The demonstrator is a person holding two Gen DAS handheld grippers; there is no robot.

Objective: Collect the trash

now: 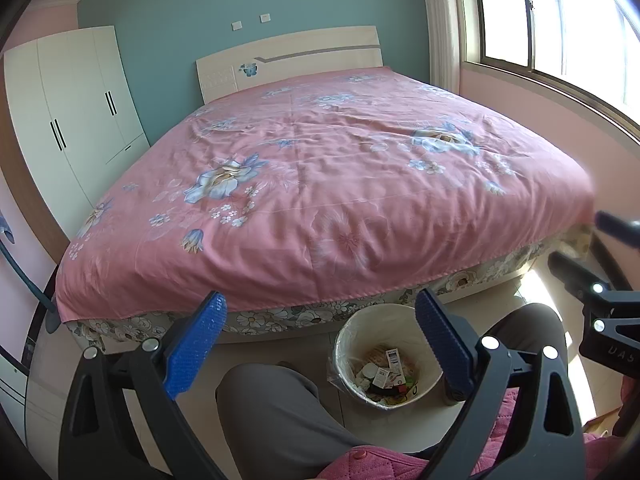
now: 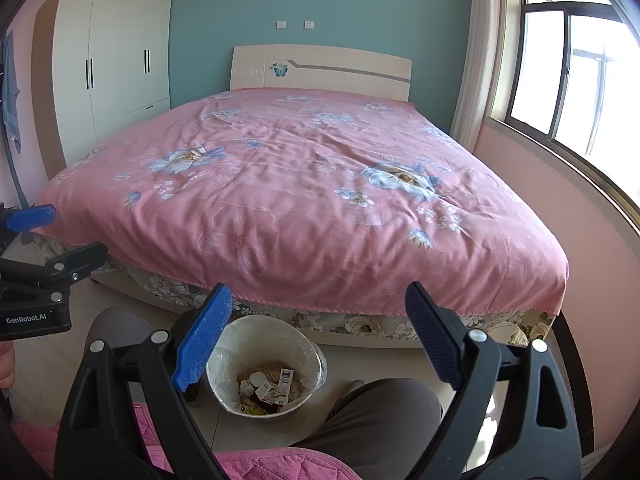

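With both the left gripper (image 1: pixel 320 344) and right gripper (image 2: pixel 320 340) empty, fingers spread wide, and the lined trash bin (image 2: pixel 228 360) of small cartons on the floor below between them, scan the pink bedspread (image 2: pixel 300 200) for leftovers before lowering either.

trash bin (image 1: pixel 430 368) | white, bag-lined, upright | holds small boxes (image 2: pixel 276 386)

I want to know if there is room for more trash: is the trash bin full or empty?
Partly filled. The trash bin holds small boxes and wrappers only at its bottom; its lined inner wall above them is bare.
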